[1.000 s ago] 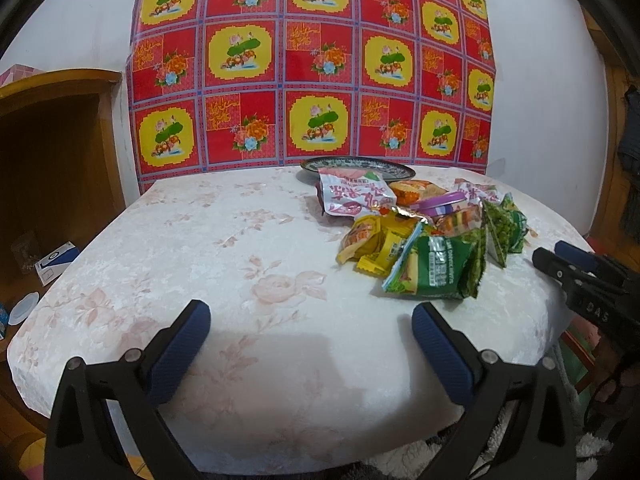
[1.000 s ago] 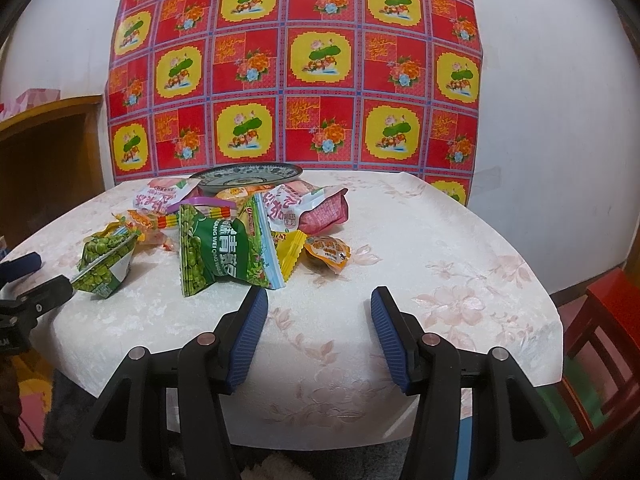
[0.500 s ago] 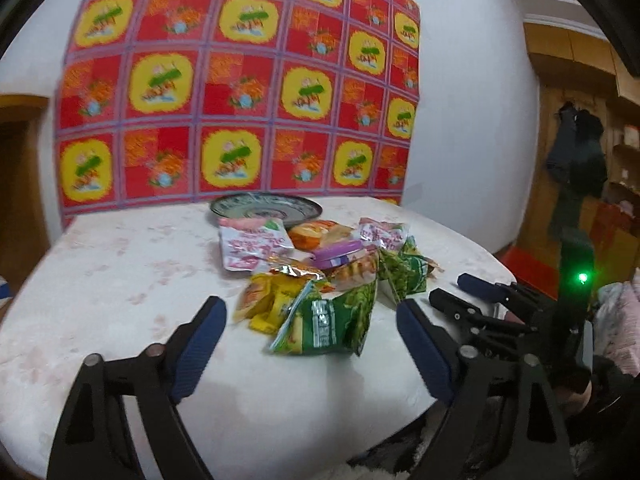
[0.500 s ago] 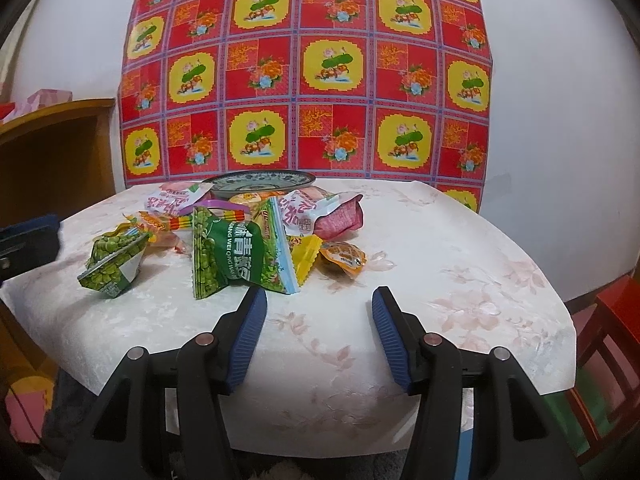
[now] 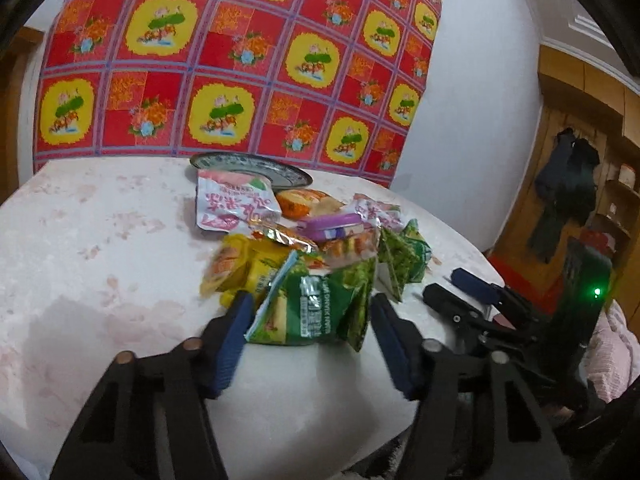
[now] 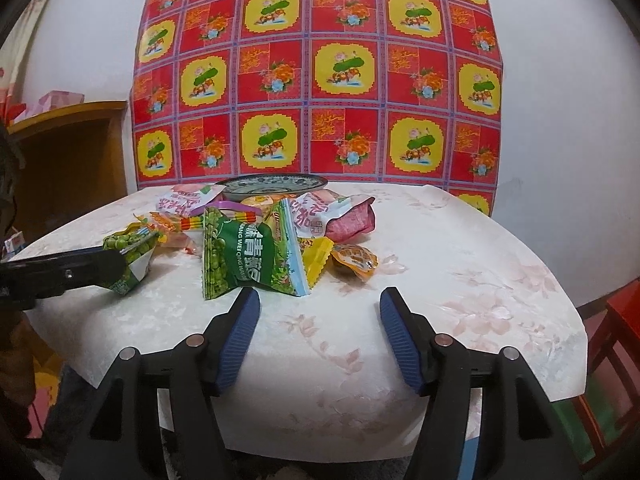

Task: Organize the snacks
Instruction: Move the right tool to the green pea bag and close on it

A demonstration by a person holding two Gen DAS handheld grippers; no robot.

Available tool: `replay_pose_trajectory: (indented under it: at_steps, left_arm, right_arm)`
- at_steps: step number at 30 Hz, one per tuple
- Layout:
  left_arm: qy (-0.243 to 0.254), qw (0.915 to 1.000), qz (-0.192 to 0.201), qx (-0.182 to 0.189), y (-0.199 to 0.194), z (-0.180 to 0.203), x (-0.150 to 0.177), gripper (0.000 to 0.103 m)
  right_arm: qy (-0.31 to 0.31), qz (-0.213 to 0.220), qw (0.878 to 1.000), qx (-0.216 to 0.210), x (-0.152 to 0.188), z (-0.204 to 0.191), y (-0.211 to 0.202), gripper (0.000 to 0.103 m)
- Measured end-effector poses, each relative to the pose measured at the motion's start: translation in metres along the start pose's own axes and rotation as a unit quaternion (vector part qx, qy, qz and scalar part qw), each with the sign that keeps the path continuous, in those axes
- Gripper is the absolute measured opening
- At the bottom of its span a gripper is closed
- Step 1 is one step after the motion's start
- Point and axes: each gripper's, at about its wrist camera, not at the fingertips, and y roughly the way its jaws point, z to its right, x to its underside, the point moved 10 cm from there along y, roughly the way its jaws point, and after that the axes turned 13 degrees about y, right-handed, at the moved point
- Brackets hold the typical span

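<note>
My left gripper [image 5: 308, 322] jaws just closing, astride big green pea bag [image 5: 316, 308], pads not yet pressing; bag at heap's 6 o'clock edge, easiest first pick. Right gripper [image 6: 318, 316] empty, just widening. Plate [image 6: 276, 185] at 12 o'clock, likely destination.

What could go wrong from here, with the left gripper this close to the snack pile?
The left gripper, whose jaws have just been closing, frames the big green bag without visibly pinching it; the bag may slip away. That bag overlaps the yellow packet, which could get dragged along. In the right wrist view, the left gripper reaches beside the small green bag near the table edge and could knock it off.
</note>
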Motion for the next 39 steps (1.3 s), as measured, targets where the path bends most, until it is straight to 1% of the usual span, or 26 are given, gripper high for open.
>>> replay_pose_trajectory:
  at_steps: [1, 3, 5, 8, 9, 10, 12, 15, 18, 21, 23, 25, 26, 27, 28, 29, 30, 32, 34, 36, 37, 39]
  left_arm:
    - [-0.004, 1.0000, 0.006, -0.001, -0.001, 0.000, 0.000, 0.059]
    - [-0.008, 0.9999, 0.013, 0.003, -0.004, 0.000, 0.001, 0.057]
    - [-0.008, 0.9998, 0.020, -0.001, -0.008, 0.000, 0.003, 0.056]
    - [0.005, 0.9995, 0.025, -0.021, -0.014, 0.001, 0.006, 0.056]
    - [0.010, 0.9992, 0.028, -0.028, -0.015, 0.002, 0.007, 0.056]
    - [0.016, 0.9988, 0.031, -0.034, -0.016, 0.002, 0.008, 0.056]
    - [0.023, 0.9982, 0.035, -0.044, -0.017, 0.003, 0.008, 0.057]
    - [0.034, 0.9973, 0.038, -0.052, -0.016, 0.004, 0.008, 0.057]
    - [0.029, 0.9980, 0.038, -0.041, -0.016, 0.003, 0.009, 0.057]
    - [0.039, 0.9980, 0.035, -0.035, -0.016, 0.006, 0.010, 0.059]
    - [0.047, 0.9977, 0.032, -0.037, -0.014, 0.008, 0.011, 0.060]
    - [0.050, 0.9976, 0.031, -0.037, -0.014, 0.009, 0.012, 0.059]
    - [0.051, 0.9976, 0.032, -0.035, -0.015, 0.009, 0.012, 0.060]
    - [0.050, 0.9977, 0.034, -0.030, -0.015, 0.010, 0.012, 0.062]
    - [0.048, 0.9980, 0.038, -0.018, -0.016, 0.011, 0.012, 0.065]
    - [0.047, 0.9981, 0.040, -0.011, -0.017, 0.012, 0.011, 0.067]
    - [0.045, 0.9981, 0.042, -0.001, -0.018, 0.014, 0.010, 0.071]
    - [0.037, 0.9982, 0.045, 0.016, -0.020, 0.015, 0.008, 0.075]
    - [0.016, 0.9981, 0.051, 0.032, -0.022, 0.013, 0.005, 0.076]
    - [-0.016, 0.9978, 0.049, 0.040, -0.022, 0.007, -0.001, 0.076]
    - [-0.032, 0.9975, 0.047, 0.041, -0.020, 0.004, -0.003, 0.075]
    - [-0.043, 0.9979, 0.036, 0.031, -0.016, 0.001, -0.006, 0.075]
  right_arm:
    - [0.003, -0.003, 1.000, -0.003, -0.001, 0.000, 0.001, 0.065]
    - [0.012, -0.013, 1.000, -0.023, -0.002, -0.004, 0.002, 0.065]
    - [0.015, -0.026, 0.999, -0.046, -0.002, -0.009, 0.004, 0.065]
    - [0.014, -0.033, 0.997, -0.072, -0.004, -0.019, 0.004, 0.065]
    - [0.004, -0.031, 0.996, -0.078, -0.004, -0.024, 0.003, 0.065]
    - [-0.011, -0.028, 0.997, -0.077, -0.004, -0.029, 0.003, 0.066]
    - [-0.032, -0.023, 0.997, -0.066, -0.004, -0.035, 0.005, 0.072]
    - [-0.030, -0.030, 0.997, -0.070, -0.005, -0.040, 0.010, 0.073]
    - [-0.026, -0.028, 0.997, -0.065, -0.010, -0.038, 0.015, 0.073]
    - [-0.032, -0.024, 0.997, -0.069, -0.017, -0.040, 0.018, 0.073]
    - [-0.045, -0.021, 0.995, -0.081, -0.019, -0.045, 0.019, 0.073]
    - [-0.057, -0.021, 0.995, -0.079, -0.021, -0.049, 0.021, 0.073]
    - [-0.062, -0.025, 0.995, -0.079, -0.020, -0.051, 0.023, 0.067]
    - [-0.066, -0.029, 0.994, -0.076, -0.019, -0.052, 0.025, 0.059]
    - [-0.067, -0.031, 0.995, -0.074, -0.019, -0.052, 0.026, 0.058]
    - [-0.064, -0.031, 0.995, -0.075, -0.019, -0.051, 0.025, 0.053]
    - [-0.062, -0.030, 0.995, -0.074, -0.019, -0.050, 0.024, 0.051]
    - [-0.059, -0.035, 0.995, -0.077, -0.019, -0.048, 0.020, 0.050]
    - [-0.054, -0.043, 0.994, -0.087, -0.016, -0.045, 0.014, 0.050]
    - [-0.047, -0.053, 0.993, -0.098, -0.014, -0.044, 0.006, 0.050]
    - [-0.046, -0.057, 0.992, -0.102, -0.013, -0.044, 0.003, 0.050]
    - [-0.049, -0.059, 0.992, -0.102, -0.011, -0.044, -0.002, 0.050]
